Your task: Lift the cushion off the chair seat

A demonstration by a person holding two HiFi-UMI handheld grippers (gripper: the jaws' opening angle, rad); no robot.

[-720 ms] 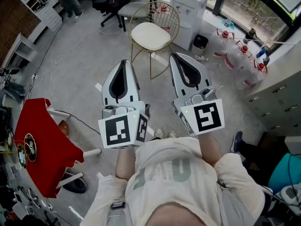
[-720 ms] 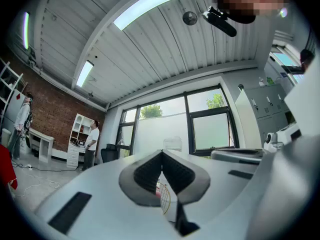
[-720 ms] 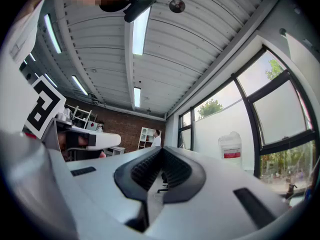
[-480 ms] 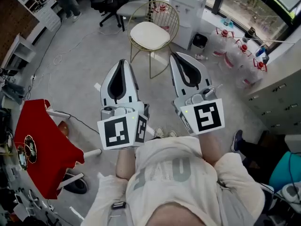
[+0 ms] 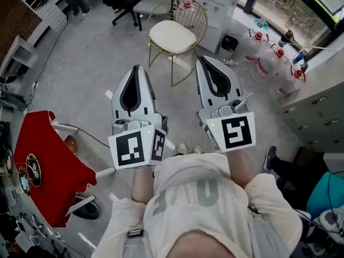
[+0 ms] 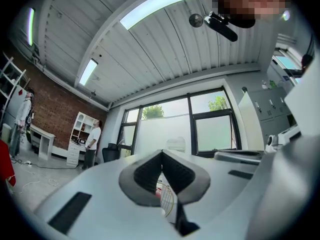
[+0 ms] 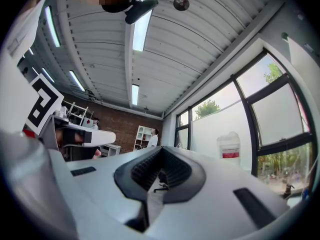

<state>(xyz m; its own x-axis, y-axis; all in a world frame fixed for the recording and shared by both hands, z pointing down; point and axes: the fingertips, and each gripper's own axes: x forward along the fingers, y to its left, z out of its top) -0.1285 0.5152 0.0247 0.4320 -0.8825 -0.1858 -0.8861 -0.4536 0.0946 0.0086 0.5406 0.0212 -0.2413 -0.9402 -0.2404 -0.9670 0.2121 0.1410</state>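
A cream cushion (image 5: 172, 36) lies on the seat of a gold wire chair (image 5: 192, 12) on the grey floor, at the top middle of the head view. Both grippers are held in the air in front of the person, well short of the chair. My left gripper (image 5: 137, 67) points at the floor left of the chair, and its jaws meet at the tips (image 6: 161, 153) with nothing between them. My right gripper (image 5: 200, 58) points just right of the chair legs, also shut and empty (image 7: 161, 149). A bit of the chair's wire back (image 6: 167, 200) shows below the left jaws.
A white water cooler (image 5: 215, 7) and a black bin (image 5: 228, 48) stand right behind the chair. Several water bottles (image 5: 269, 58) line the window side, with grey cabinets (image 5: 317, 112) at the right. A grey office chair (image 5: 148, 4) stands behind, and a red-draped table (image 5: 45, 171) at the left.
The left gripper has drifted slightly left and nearer to the person. The chair sits a little higher in the head view. Both grippers stay shut.
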